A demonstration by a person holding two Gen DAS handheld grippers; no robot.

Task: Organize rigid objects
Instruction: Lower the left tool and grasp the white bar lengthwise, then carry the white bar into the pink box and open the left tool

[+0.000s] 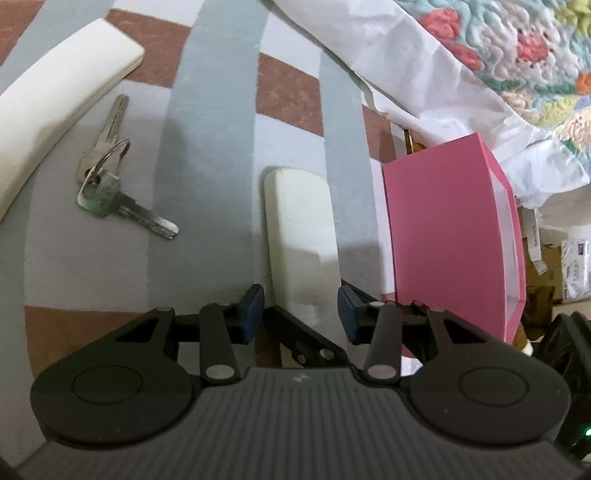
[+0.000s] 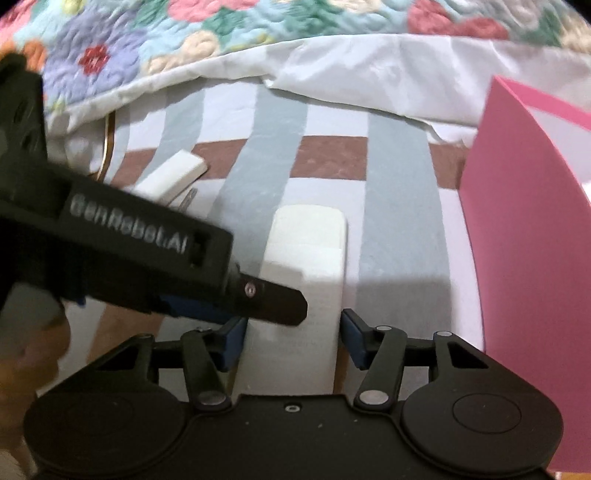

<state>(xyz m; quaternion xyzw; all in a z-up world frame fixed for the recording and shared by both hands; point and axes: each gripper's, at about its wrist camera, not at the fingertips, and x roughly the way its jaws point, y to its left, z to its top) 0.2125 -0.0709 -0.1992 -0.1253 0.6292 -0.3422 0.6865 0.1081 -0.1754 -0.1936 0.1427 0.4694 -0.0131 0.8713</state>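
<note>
We're low over the long cream-white plastic remote, lying flat on the bedspread. Its long axis runs from the bottom of both wrist views up toward the middle, its rounded end pointing away from us. In the right wrist view the right gripper straddles its near end, one blue pad either side with thin gaps showing, so the jaws look spread, not pressing. The left gripper reaches in from the left of that frame, its tip dark against the remote's left edge. From the left wrist view, the left gripper also has the remote between its blue fingers, and whether they squeeze it we cannot tell.

The surface is a striped bedspread of grey-blue, white and brown bands. To the left lies a bunch of metal keys on a ring, well apart from the remote. Just right of the remote stands an open pink cardboard box. Farther up left lies a second long white plastic bar, angled toward the upper right. At the far edge we see a crumpled white sheet and a floral quilt in pastel colours.
</note>
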